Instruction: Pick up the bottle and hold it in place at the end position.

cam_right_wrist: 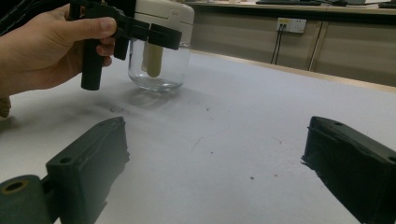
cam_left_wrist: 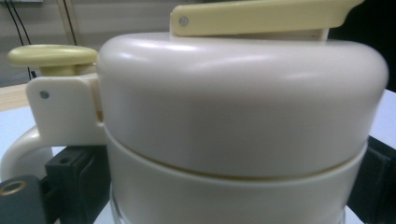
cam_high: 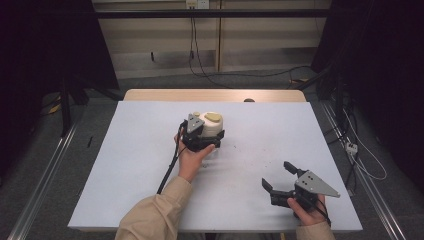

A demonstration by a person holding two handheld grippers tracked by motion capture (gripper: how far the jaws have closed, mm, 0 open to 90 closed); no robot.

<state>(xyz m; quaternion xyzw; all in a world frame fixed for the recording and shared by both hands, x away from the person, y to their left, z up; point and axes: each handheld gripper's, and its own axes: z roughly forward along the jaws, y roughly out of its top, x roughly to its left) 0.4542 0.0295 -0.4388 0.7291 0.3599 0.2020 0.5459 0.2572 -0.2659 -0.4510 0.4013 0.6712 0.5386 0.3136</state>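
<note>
A glass jar [cam_high: 214,126] with a cream lid, a pale yellow lever and a side handle stands near the middle of the white table [cam_high: 125,165]. My left gripper [cam_high: 209,141] is shut on the jar, its black jaws pressed against both sides of the cream collar [cam_left_wrist: 233,196]. In the right gripper view the jar [cam_right_wrist: 159,65] stands at the far left with the left gripper [cam_right_wrist: 150,35] and a hand around it. My right gripper [cam_high: 278,174] rests low near the front right of the table, open, with nothing between its jaws [cam_right_wrist: 215,172].
The table's wooden back edge [cam_high: 215,95] shows beyond the white sheet, with a small dark thing [cam_high: 248,100] on it. Small dark specks [cam_right_wrist: 210,151] dot the sheet between the grippers. Cables [cam_high: 360,155] lie on the floor at the right.
</note>
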